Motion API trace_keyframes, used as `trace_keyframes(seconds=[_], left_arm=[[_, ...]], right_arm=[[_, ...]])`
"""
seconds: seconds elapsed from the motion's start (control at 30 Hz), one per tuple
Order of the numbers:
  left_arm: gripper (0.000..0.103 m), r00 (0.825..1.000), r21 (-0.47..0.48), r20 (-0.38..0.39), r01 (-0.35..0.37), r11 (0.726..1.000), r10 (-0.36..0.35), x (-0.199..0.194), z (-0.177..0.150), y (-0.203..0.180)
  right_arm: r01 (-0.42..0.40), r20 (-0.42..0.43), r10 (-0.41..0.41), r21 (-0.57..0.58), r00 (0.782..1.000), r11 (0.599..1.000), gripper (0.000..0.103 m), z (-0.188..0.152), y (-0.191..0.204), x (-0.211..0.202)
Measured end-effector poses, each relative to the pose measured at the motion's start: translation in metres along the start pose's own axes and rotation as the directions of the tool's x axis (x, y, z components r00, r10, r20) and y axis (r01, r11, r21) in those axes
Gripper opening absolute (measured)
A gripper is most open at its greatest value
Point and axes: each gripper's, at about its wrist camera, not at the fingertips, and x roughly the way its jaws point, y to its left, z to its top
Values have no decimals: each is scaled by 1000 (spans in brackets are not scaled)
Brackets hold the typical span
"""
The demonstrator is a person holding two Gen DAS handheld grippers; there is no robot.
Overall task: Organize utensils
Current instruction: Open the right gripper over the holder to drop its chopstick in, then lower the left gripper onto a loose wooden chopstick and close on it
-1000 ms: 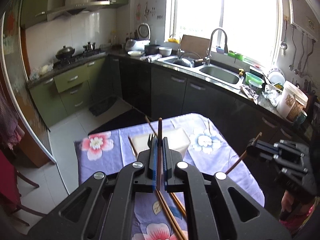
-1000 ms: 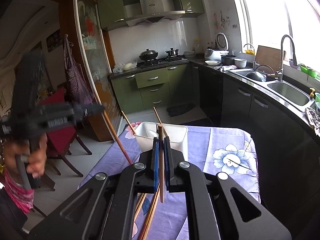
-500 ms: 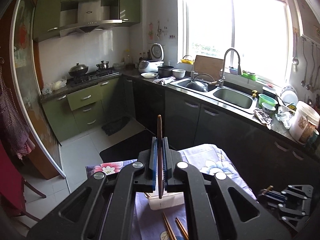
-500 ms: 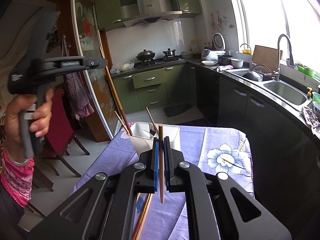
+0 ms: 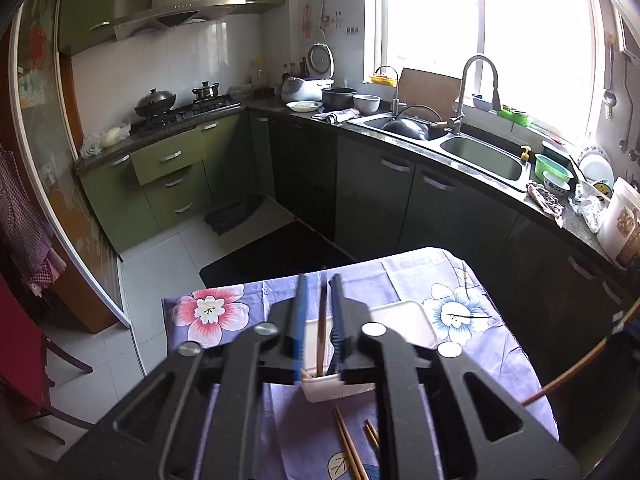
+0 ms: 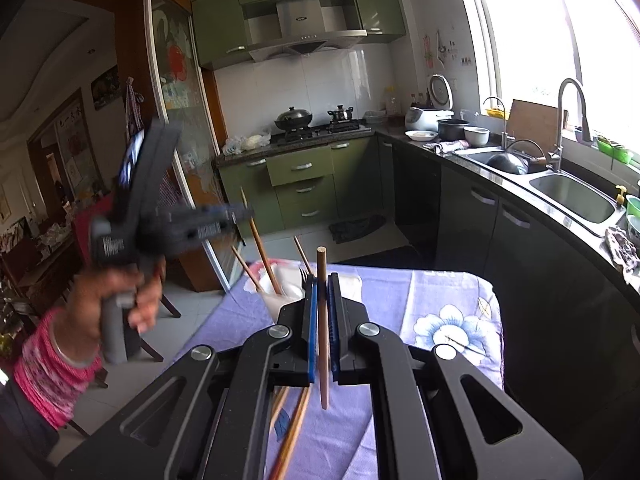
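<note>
Chopsticks partly sorted. Several upright in white holder (image 6: pixel 352 280), centre frame. Left gripper (image 5: pixel 318 316) opening above it, chopstick (image 5: pixel 321 320) dropping free between the pads. Right gripper (image 6: pixel 323 312) clamped on another chopstick (image 6: pixel 322 320). More chopsticks (image 5: pixel 350 446) loose on tablecloth (image 5: pixel 472 344), bottom centre.

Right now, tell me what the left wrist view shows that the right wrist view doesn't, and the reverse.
Only the left wrist view shows the left gripper from behind, jaws opening around a chopstick that stands in the white container without the pads touching it.

Only the right wrist view shows the right gripper shut on its own chopstick, the hand carrying the left gripper, and a fork in the container.

Both show the floral tablecloth, loose chopsticks on it, and the sink.
</note>
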Motion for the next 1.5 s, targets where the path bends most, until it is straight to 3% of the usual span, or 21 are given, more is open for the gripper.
trace_keyframes(seconds=[0.2, 0.37, 0.57, 0.8, 1.07, 1.17, 1.37, 1.5], left_arm=[[24, 999, 0, 47, 26, 1000, -26, -30, -7, 6], [25, 997, 16, 61, 43, 999, -44, -53, -24, 7], [25, 997, 17, 37, 61, 998, -62, -62, -46, 17], [27, 998, 8, 9, 56, 998, -56, -58, -55, 24], [28, 990, -16, -109, 91, 996, -92, -27, -83, 20], [28, 978, -36, -173, 108, 993, -113, -5, -104, 16], [28, 936, -98, -320, 121, 988, -147, 49, -150, 7], [28, 905, -132, -401, 93, 987, -139, 85, -174, 4]], right_arm=[[1, 97, -4, 37, 995, 999, 6, 47, 0, -3], [43, 173, -55, 71, 983, 997, 6, 85, -7, 10], [87, 124, -99, 99, 987, 991, 6, 96, -21, 58], [100, -7, -99, 83, 995, 992, 7, 68, -26, 112], [64, -9, -63, 60, 998, 996, 8, 44, -22, 98], [59, -31, -58, 43, 998, 997, 16, 24, -20, 89], [83, -135, -73, 69, 988, 994, 16, -45, -38, 99], [92, -210, -62, 136, 976, 986, 16, -95, -60, 118]])
